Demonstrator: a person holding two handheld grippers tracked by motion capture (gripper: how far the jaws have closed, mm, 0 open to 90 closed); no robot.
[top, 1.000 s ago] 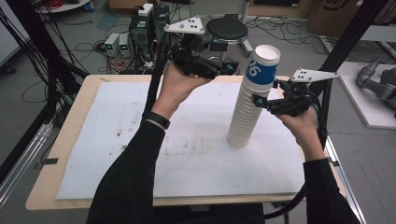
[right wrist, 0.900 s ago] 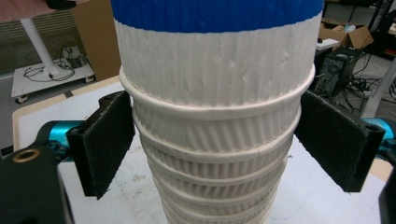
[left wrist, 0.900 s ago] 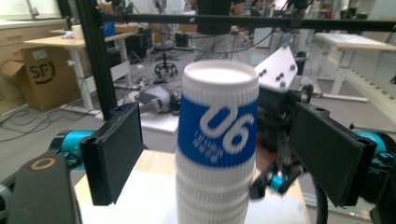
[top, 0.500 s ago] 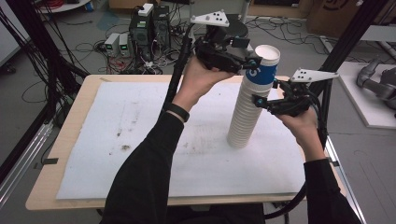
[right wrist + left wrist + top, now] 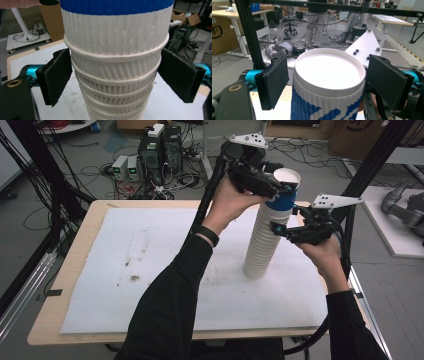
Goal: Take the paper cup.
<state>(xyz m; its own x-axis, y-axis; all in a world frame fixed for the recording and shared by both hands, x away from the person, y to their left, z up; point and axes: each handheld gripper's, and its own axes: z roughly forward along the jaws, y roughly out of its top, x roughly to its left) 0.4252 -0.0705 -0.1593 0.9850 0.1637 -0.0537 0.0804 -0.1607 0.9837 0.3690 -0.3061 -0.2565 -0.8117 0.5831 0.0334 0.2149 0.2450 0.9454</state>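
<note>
Between the wide-spread jaws of the left gripper point(image 5: 280, 187) sits the blue-and-white top cup point(image 5: 328, 85) of a tall cup stack point(image 5: 265, 240), its rim level with the pads, which stand just clear of it; those jaws have just been opening. Lower down, the right gripper point(image 5: 280, 227) brackets the stack's white ribbed upper part, its pads just beside the cups, on the white table mat point(image 5: 150, 270).

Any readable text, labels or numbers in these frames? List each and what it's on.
"F)": dark print on the cardboard box at the left edge of the left gripper view; the rest is cut off.
Blue print on the top cup: pattern fragments, no legible letters.
Equipment on the floor behind the table: too small to read.
</note>
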